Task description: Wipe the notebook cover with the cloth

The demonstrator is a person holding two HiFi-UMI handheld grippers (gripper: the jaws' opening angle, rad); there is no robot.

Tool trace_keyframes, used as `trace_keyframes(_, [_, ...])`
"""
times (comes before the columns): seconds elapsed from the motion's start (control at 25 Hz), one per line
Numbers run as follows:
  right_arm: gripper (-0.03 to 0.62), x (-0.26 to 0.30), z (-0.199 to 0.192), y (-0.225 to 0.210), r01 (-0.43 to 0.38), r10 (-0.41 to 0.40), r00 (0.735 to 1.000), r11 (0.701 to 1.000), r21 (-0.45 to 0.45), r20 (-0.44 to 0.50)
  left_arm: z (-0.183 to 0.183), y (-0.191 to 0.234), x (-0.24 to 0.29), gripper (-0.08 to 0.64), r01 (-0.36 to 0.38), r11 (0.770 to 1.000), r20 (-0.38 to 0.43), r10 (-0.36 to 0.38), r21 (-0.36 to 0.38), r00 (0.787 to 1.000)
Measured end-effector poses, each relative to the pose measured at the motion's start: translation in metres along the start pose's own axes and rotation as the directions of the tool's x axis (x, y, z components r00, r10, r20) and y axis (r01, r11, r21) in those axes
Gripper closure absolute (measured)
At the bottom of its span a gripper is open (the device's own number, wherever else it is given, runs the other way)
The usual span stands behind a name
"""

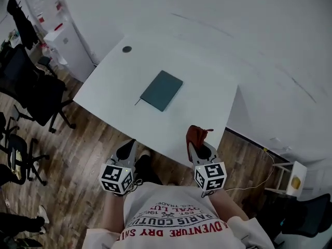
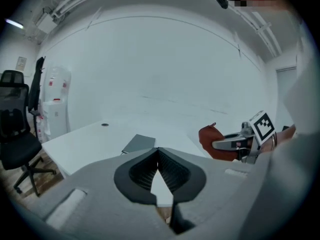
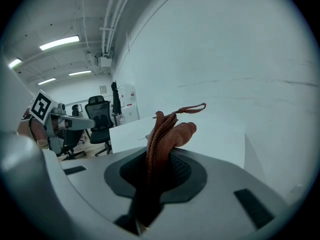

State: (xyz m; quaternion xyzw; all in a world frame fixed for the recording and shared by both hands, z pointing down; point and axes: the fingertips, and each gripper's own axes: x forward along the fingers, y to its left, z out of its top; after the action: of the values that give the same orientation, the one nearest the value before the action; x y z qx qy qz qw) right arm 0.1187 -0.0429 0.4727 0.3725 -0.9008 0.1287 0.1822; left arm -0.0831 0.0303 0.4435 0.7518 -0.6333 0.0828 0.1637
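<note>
Far left, office chairs (image 1: pixel 32 90) stand on the wooden floor, well clear of the action. The left gripper (image 1: pixel 130 144) hovers at the near edge of the white table (image 1: pixel 212 105). Its own view shows its jaws closed tip to tip with nothing between them.

On to the middle of the table, where the dark teal notebook (image 1: pixel 161 90) lies flat and closed. Its long axis runs away from the person and leans to the right.

Over on the right, the right gripper (image 1: pixel 195 145) has its jaws clamped on the rust-red cloth (image 1: pixel 196 135), which is bunched up and poking above them.

The notebook lies ahead of those jaws and off to their left, well apart from the cloth. Neither gripper looks clearly nearer. The wipe hasn't begun, and it likely calls for a forward-left reach, then strokes along that slanted cover.
</note>
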Motion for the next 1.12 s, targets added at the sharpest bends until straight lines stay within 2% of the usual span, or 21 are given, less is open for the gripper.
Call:
trace_keyframes(0.12, [0.512,0.031,0.008,-0.009,0.075,-0.075,0.997,0.995,0.061,-0.007,0.015,0.015,0.043,0.551,0.115,0.992,-0.039,-0.113,0.052,0.993])
trace_keyframes(0.28, [0.512,0.068,0.031,-0.008,0.162,-0.162,0.987,0.979,0.127,-0.009,0.041,0.043,0.088,0.551,0.251,0.961,-0.093,-0.242,0.113,0.966])
trace_keyframes(0.56, [0.512,0.125,0.044,-0.012,0.276,-0.273,0.961,0.937,0.214,-0.047,0.058,0.092,0.156,0.551,0.377,0.916,-0.164,-0.354,0.137,0.921])
trace_keyframes(0.76, [0.512,0.157,0.039,-0.007,0.333,-0.321,0.943,0.906,0.262,-0.090,0.045,0.119,0.197,0.551,0.435,0.895,-0.235,-0.404,0.100,0.884])
trace_keyframes(0.96, [0.512,0.185,0.017,-0.005,0.387,-0.356,0.922,0.873,0.296,-0.156,0.006,0.127,0.227,0.551,0.491,0.869,-0.322,-0.448,0.065,0.834])
trace_keyframes(1.12, [0.512,0.204,0.004,-0.005,0.403,-0.356,0.914,0.859,0.316,-0.196,-0.018,0.128,0.251,0.551,0.511,0.859,-0.364,-0.464,0.040,0.808])
